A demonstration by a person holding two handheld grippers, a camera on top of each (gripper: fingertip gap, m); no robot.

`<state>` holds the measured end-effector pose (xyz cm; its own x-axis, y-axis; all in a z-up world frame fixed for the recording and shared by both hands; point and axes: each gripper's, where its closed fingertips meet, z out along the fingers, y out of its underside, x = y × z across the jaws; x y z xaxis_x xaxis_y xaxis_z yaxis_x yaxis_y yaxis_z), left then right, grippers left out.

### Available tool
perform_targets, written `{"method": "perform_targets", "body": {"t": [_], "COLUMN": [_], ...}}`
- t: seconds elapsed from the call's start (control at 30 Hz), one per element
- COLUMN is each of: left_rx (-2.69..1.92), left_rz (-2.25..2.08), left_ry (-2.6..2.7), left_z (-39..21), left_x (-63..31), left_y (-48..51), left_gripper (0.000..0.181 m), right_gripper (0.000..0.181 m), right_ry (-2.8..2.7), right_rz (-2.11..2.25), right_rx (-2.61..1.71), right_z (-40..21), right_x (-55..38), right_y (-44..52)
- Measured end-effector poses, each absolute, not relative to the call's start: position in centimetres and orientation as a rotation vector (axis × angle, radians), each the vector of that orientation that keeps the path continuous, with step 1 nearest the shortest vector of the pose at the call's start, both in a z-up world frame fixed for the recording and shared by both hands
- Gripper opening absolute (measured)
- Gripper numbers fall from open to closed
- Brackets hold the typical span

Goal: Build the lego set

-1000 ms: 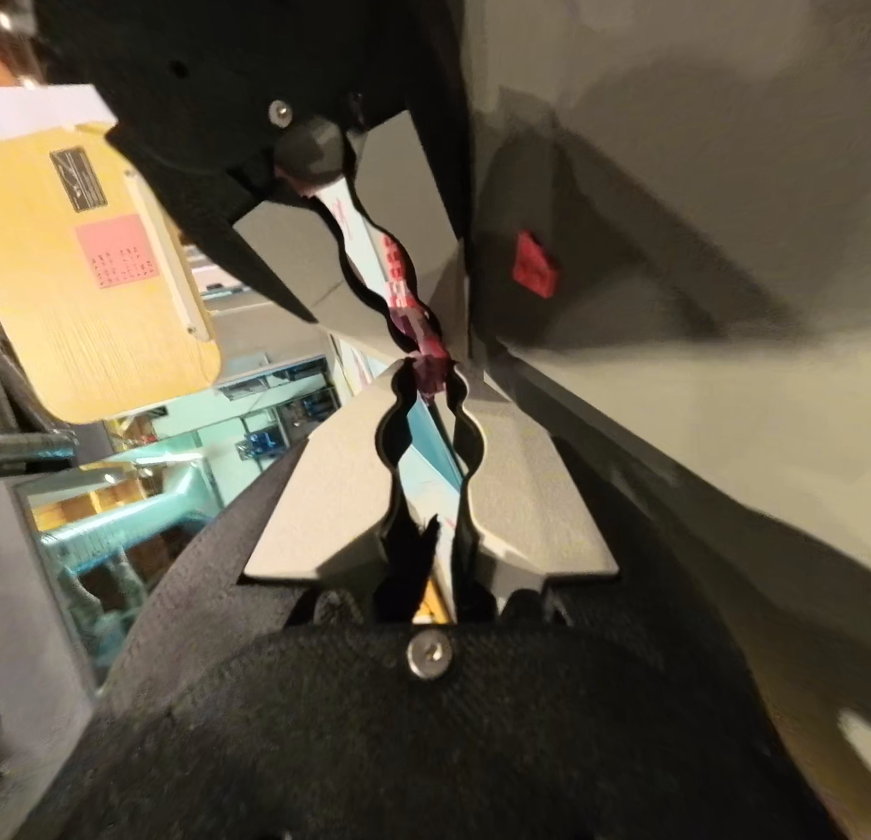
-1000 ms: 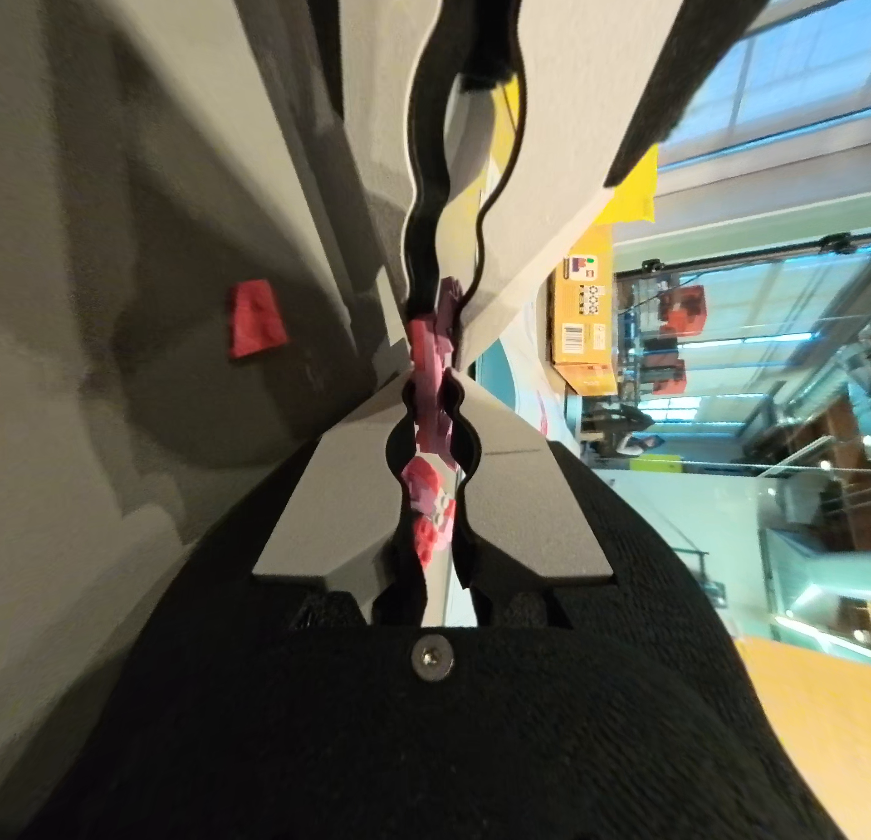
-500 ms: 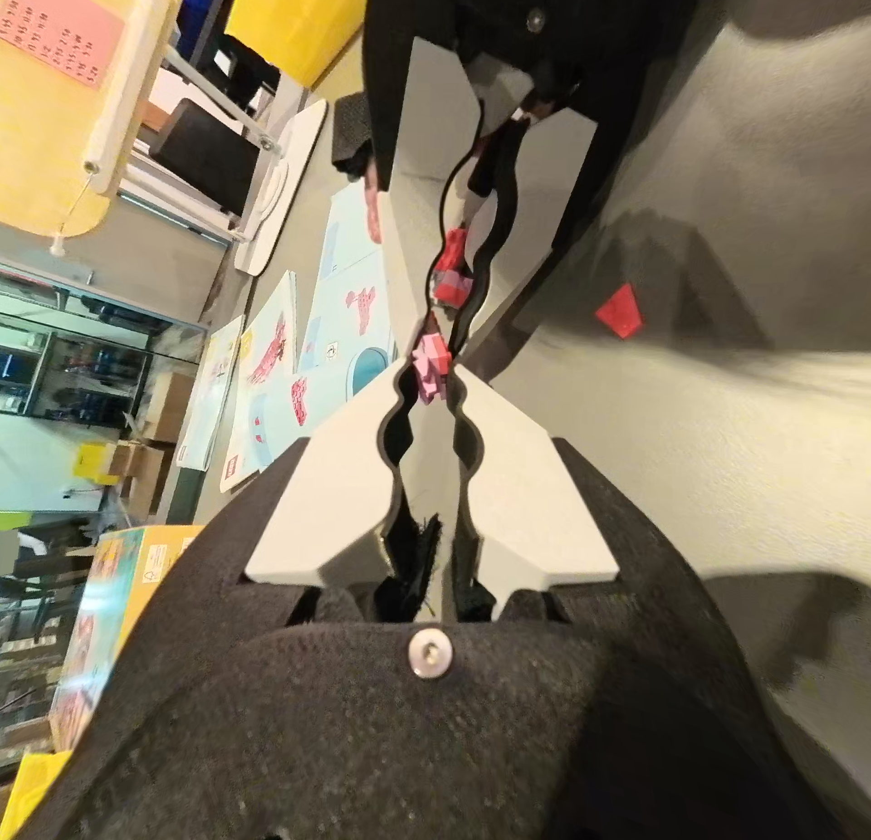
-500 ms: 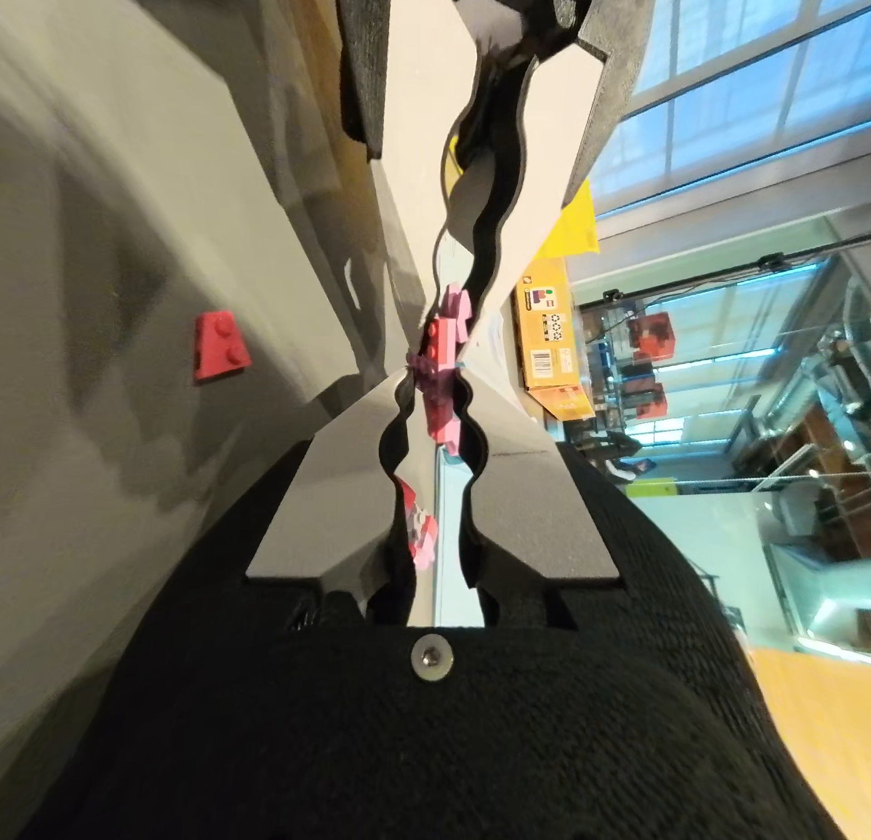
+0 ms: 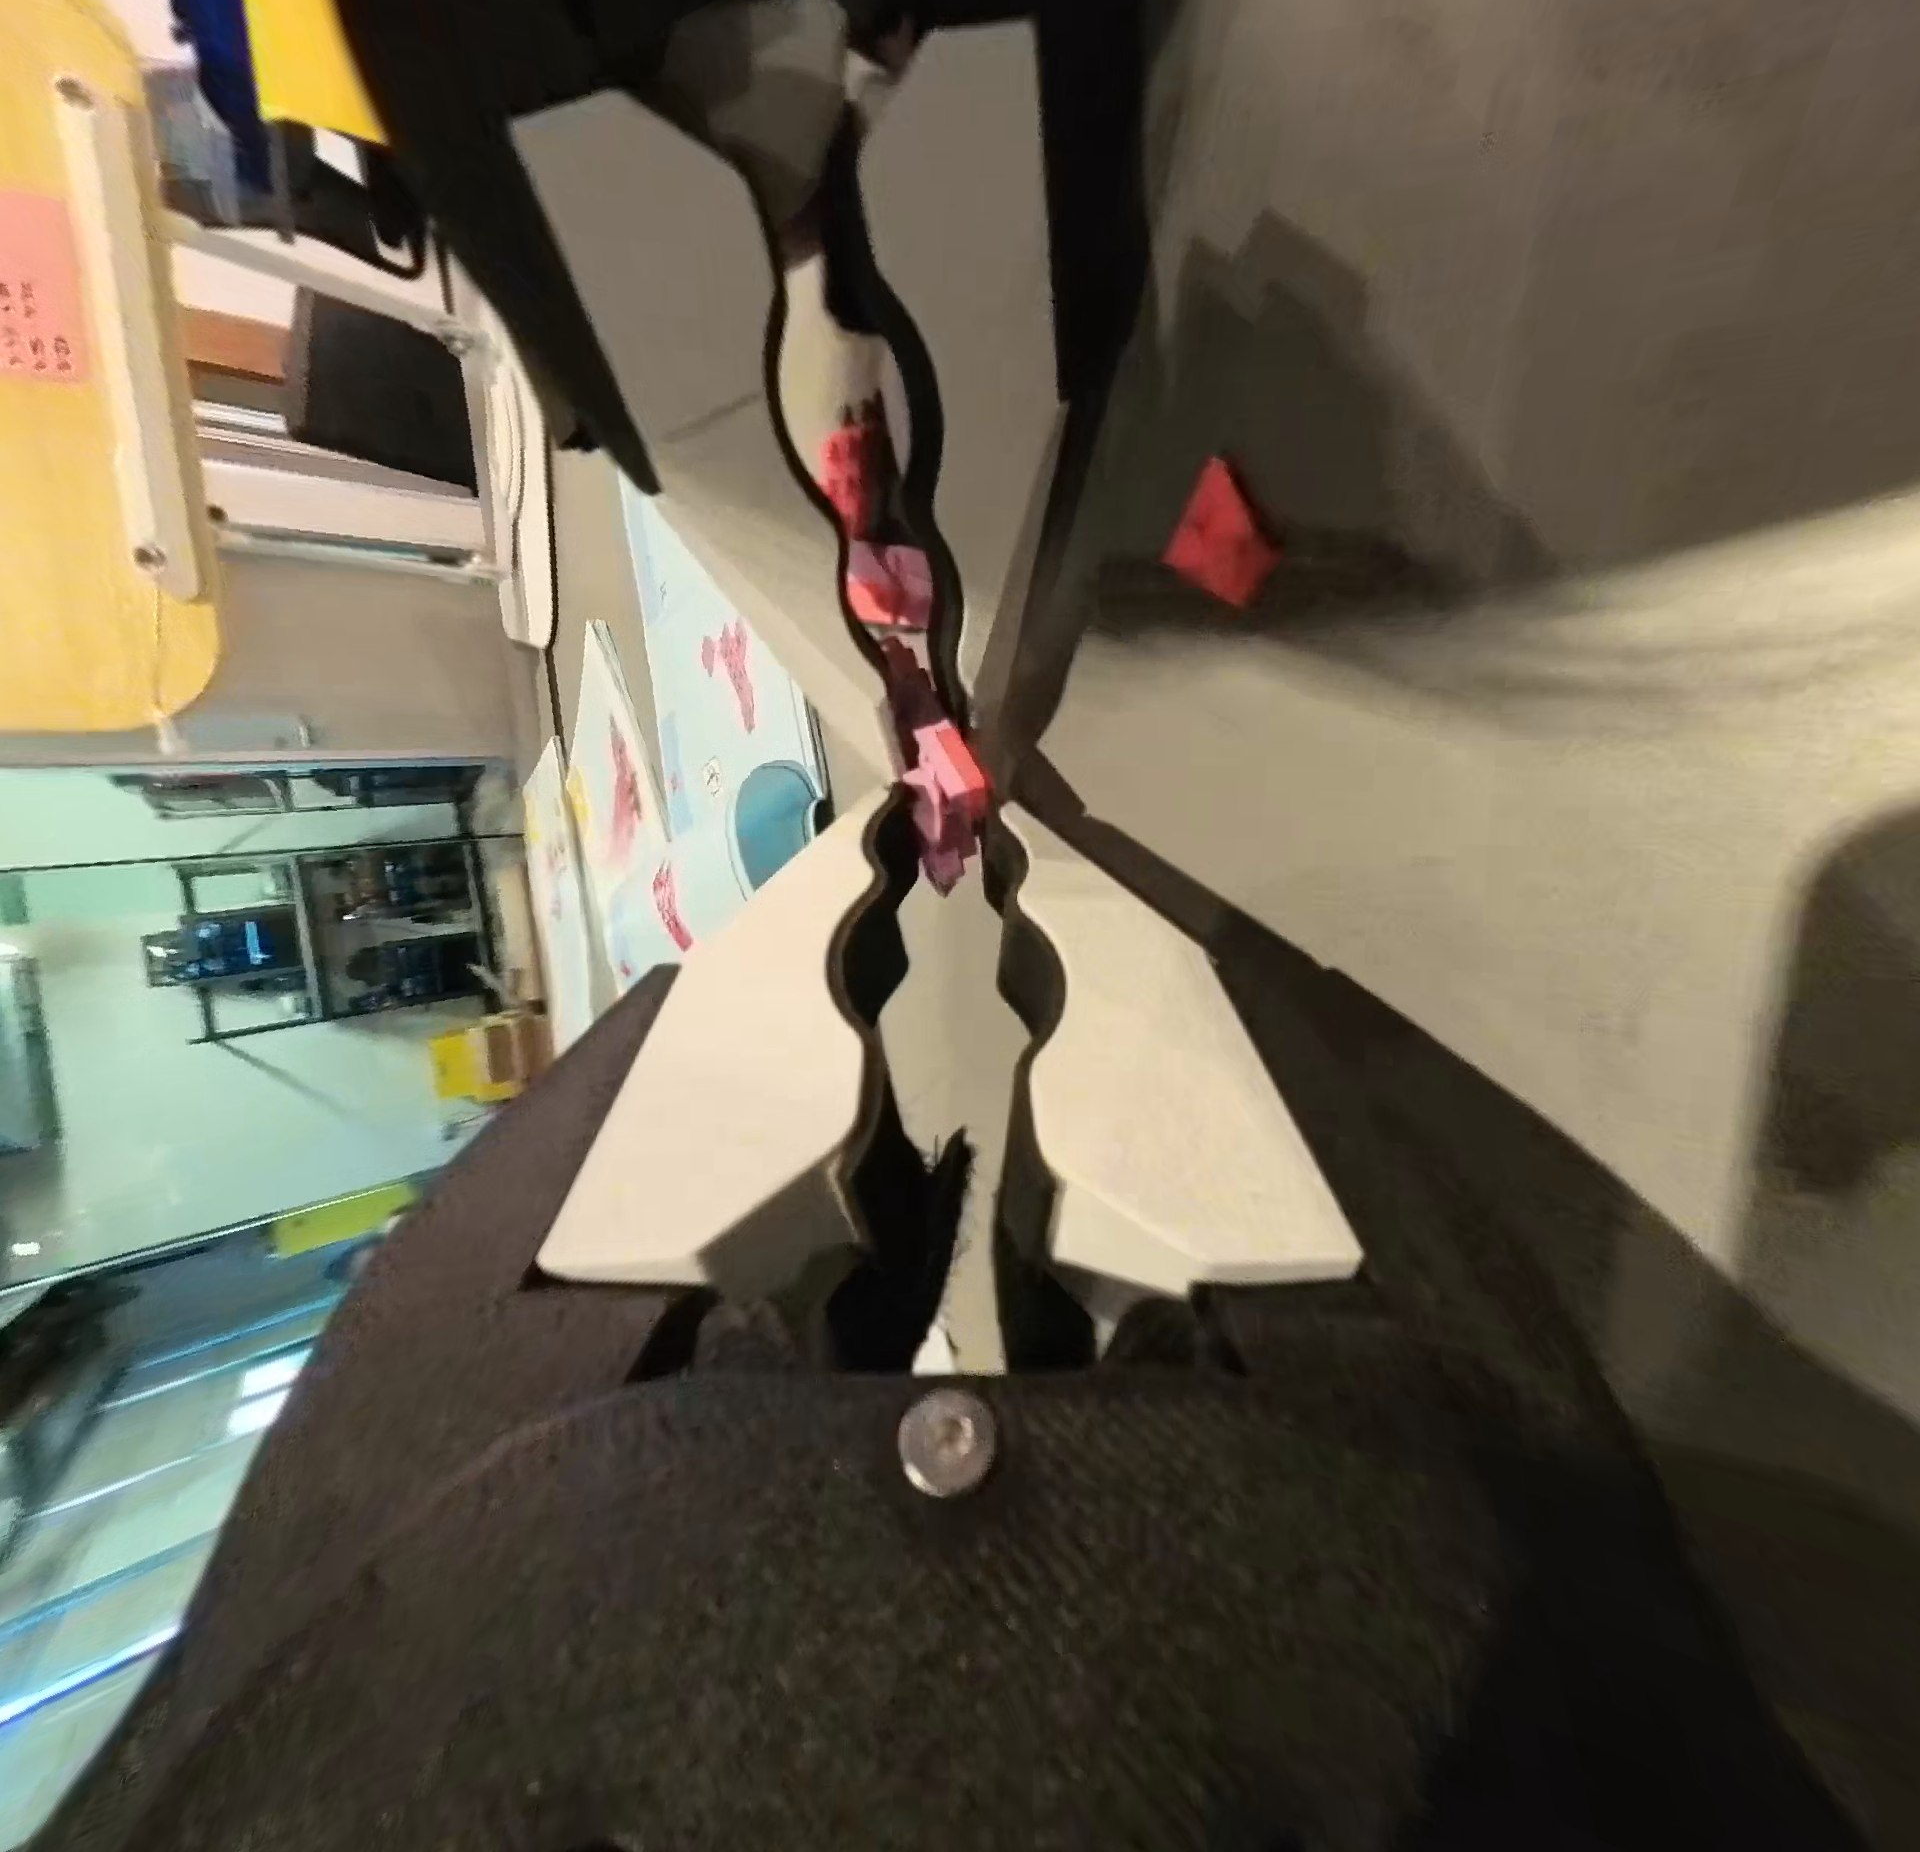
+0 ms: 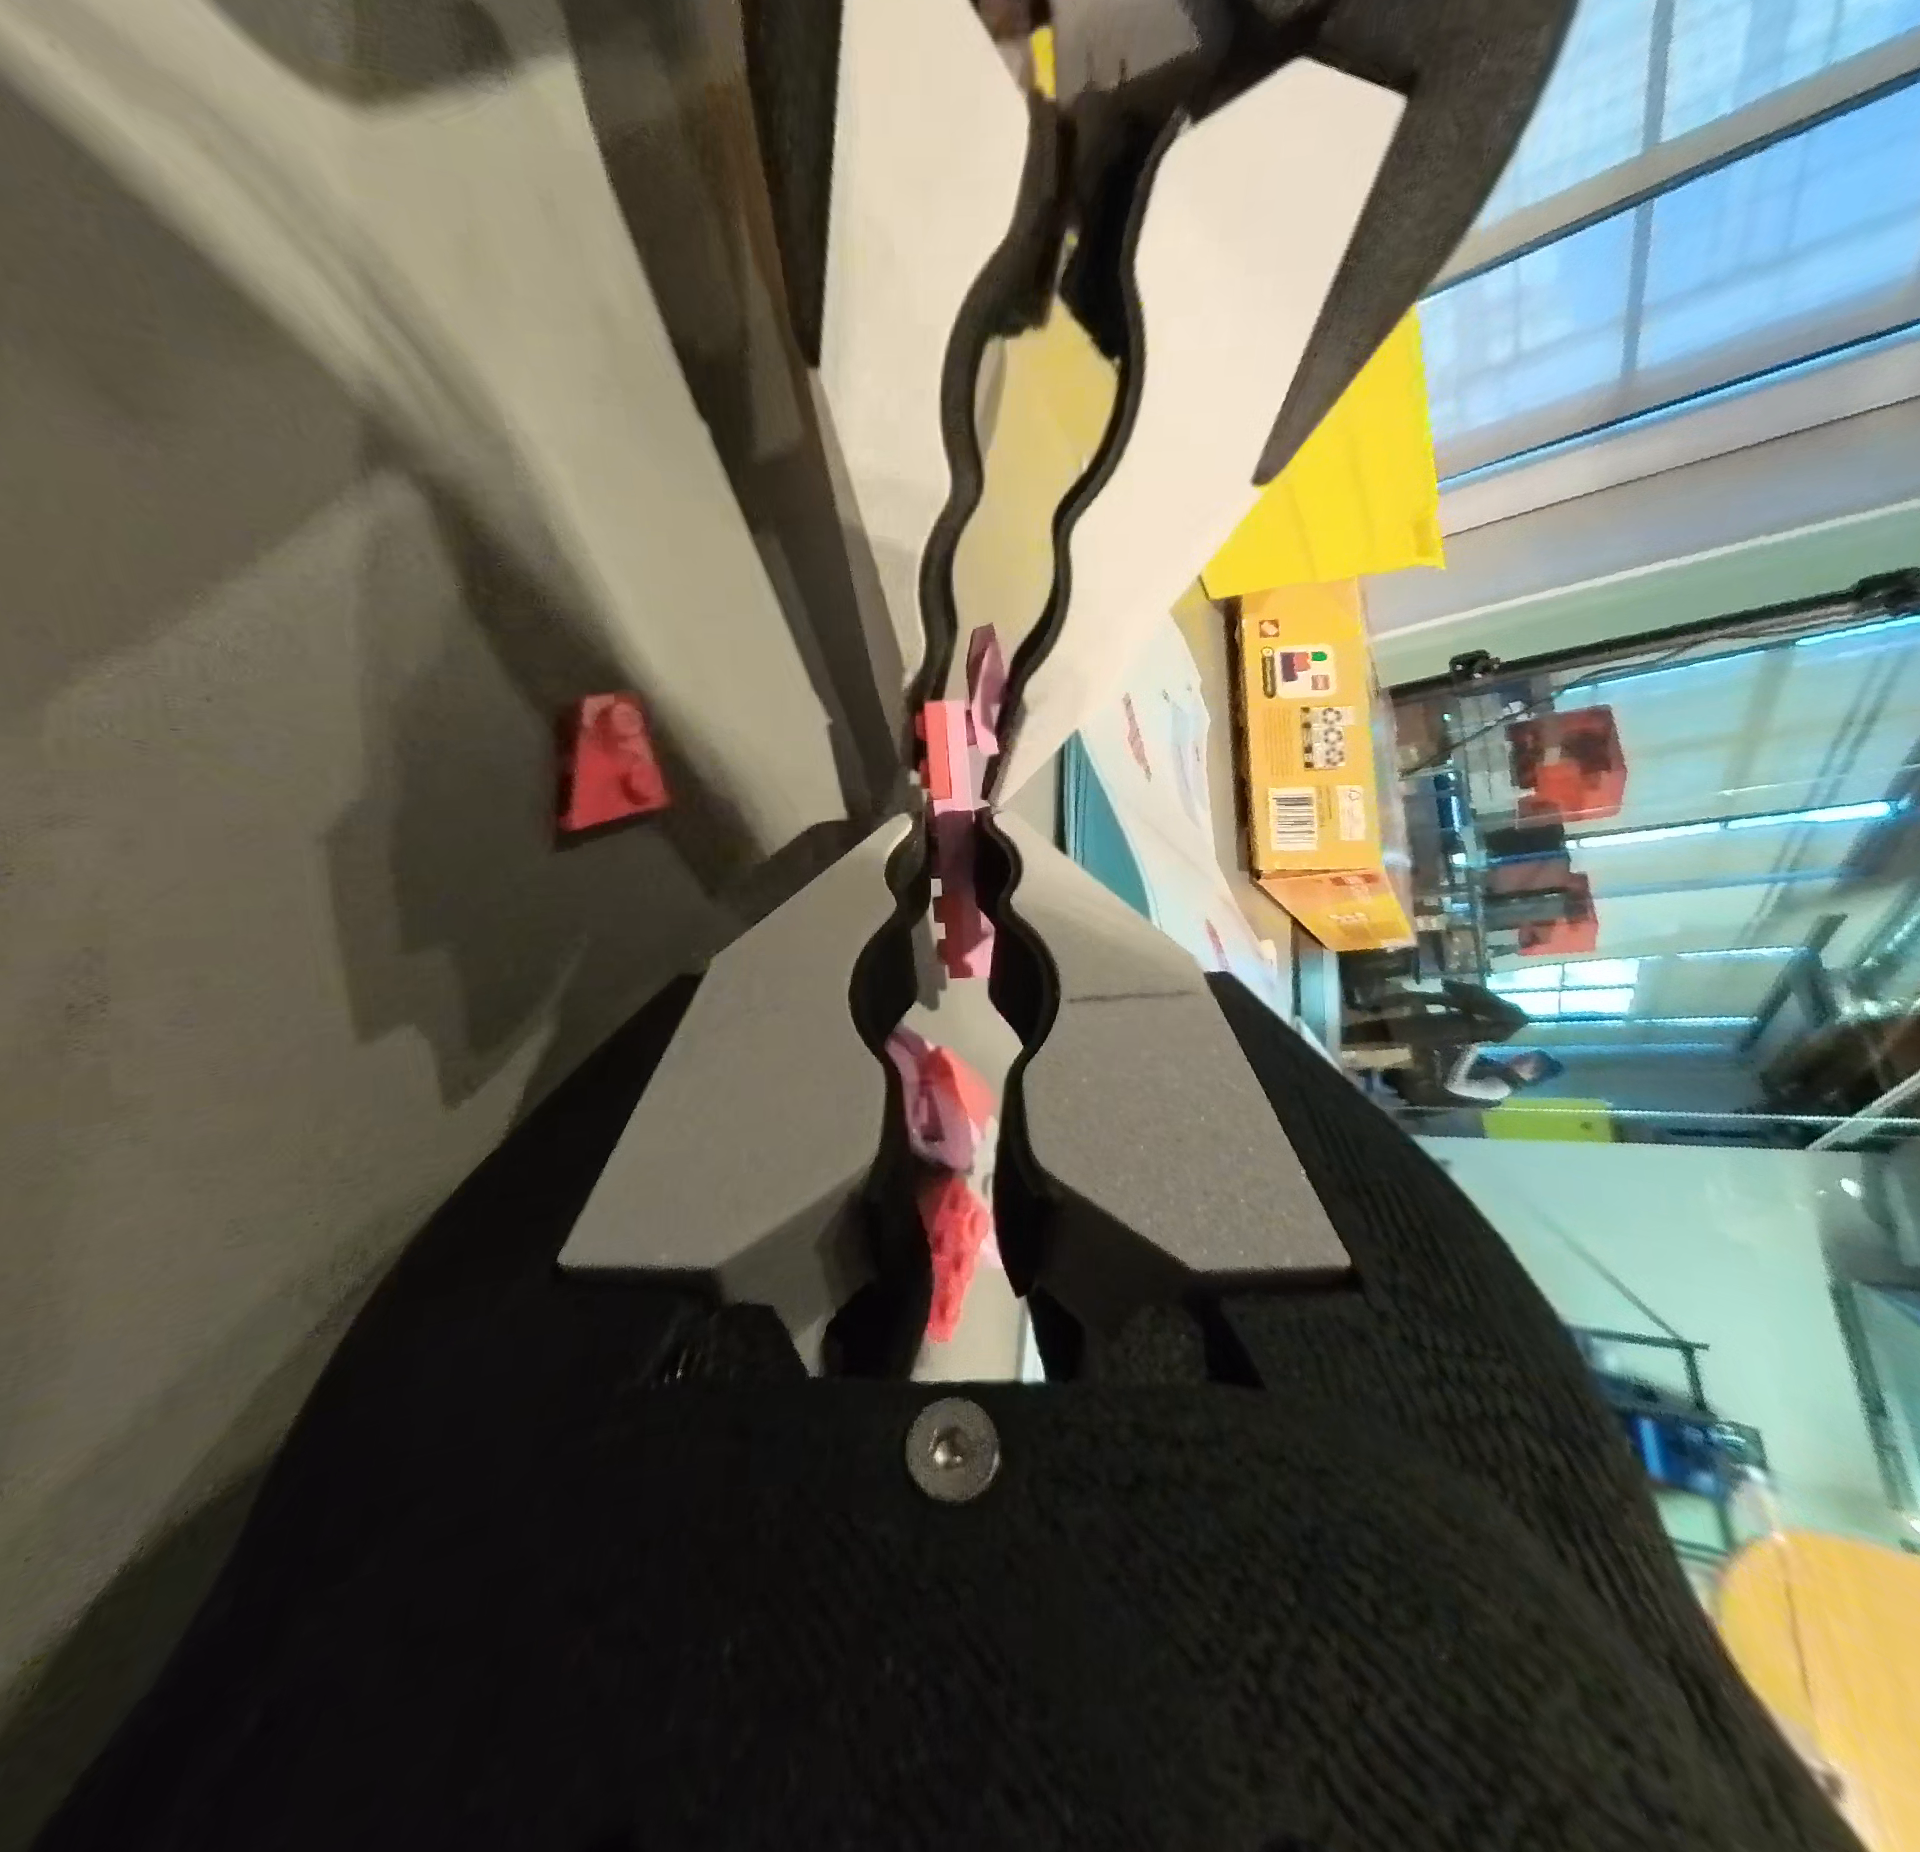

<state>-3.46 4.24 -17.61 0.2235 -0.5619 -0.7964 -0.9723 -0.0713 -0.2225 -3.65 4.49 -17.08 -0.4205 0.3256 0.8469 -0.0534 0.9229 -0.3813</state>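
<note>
My two grippers meet tip to tip above the grey table (image 5: 1558, 244). My left gripper (image 5: 940, 815) is shut on a small pink lego piece (image 5: 948, 779). My right gripper (image 6: 951, 836) is shut on a pink and purple lego assembly (image 6: 961, 909). In the right wrist view the left gripper (image 6: 958, 758) comes in from the top with its pink piece (image 6: 943, 748) pressed against the assembly. In the left wrist view the right gripper (image 5: 935, 706) comes in from the top. A red wedge plate (image 5: 1221, 535) lies loose on the table and also shows in the right wrist view (image 6: 608, 763).
Several loose pink and red pieces (image 6: 945, 1106) show between my right fingers. Printed instruction sheets (image 5: 707, 722) lie at the table's far side. A yellow set box (image 6: 1314, 763) stands beyond them. A wooden panel (image 5: 73, 400) is off the table on the left. Both grippers' tips are close together, under 4 cm apart.
Half a second ago the fingertips were a little apart. Now they are together and the two held pieces touch. Both views have swung round meanwhile.
</note>
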Motion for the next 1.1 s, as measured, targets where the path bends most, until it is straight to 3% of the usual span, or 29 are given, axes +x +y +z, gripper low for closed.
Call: {"method": "perform_targets", "body": {"t": [1.1], "left_rx": [-1.617], "left_rz": [0.73], "left_ry": [1.463], "left_z": [-16.9], "left_x": [-3.2], "left_y": [3.7], "left_gripper": [0.01], "right_gripper": [0.006], "right_ry": [-1.955], "right_rz": [0.483], "right_rx": [-0.165], "right_z": [-16.6], "right_x": [-3.7], "right_y": [3.7]}}
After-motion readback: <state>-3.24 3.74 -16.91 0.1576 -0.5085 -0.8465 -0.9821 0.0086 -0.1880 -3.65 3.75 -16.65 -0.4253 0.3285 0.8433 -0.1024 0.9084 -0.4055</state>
